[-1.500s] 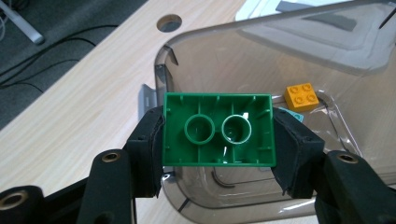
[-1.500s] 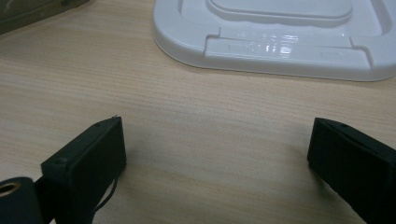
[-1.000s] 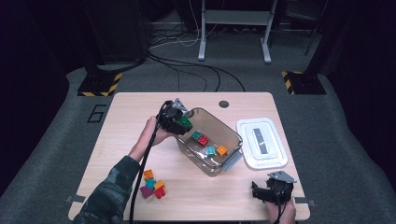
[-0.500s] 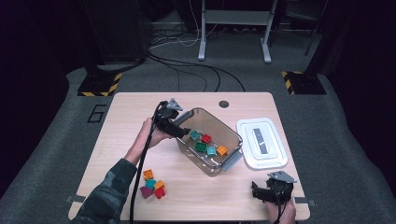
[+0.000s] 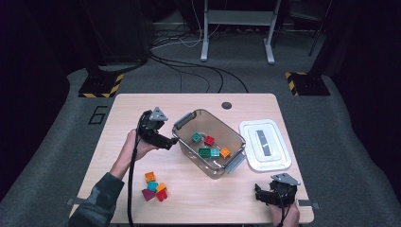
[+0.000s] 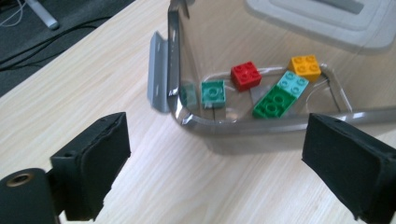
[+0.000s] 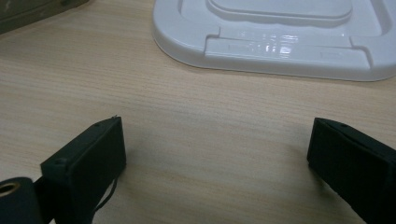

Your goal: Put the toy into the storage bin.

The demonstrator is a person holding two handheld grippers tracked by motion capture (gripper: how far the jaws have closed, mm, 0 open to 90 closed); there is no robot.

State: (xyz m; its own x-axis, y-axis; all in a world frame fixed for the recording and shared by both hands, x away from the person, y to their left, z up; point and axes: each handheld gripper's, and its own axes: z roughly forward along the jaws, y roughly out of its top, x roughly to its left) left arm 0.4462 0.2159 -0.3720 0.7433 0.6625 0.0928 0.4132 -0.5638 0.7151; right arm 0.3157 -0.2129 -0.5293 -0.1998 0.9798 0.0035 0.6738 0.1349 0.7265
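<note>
A clear plastic bin [image 5: 185, 119] stands mid-table with several bricks in it: teal [image 6: 213, 92], red [image 6: 246, 74], green [image 6: 275, 101], light blue [image 6: 293, 84] and orange [image 6: 304, 65]. My left gripper [image 5: 171, 142] sits just outside the bin's left wall, aimed at its corner [image 6: 187, 116]. Its jaws have just been opening and stand wide, with nothing between them [image 6: 219, 168]. My right gripper [image 5: 265, 193] rests low at the front right edge of the table, open over bare wood [image 7: 217, 158].
A white lid [image 5: 265, 144] lies flat to the right of the bin, just ahead of the right gripper [image 7: 280, 42]. Several loose bricks [image 5: 155, 187] sit in a cluster at the front left, near the person's left forearm.
The left gripper drew back leftward from over the bin to outside its wall. The green brick it carried now lies in the bin. The right gripper has stayed put.
</note>
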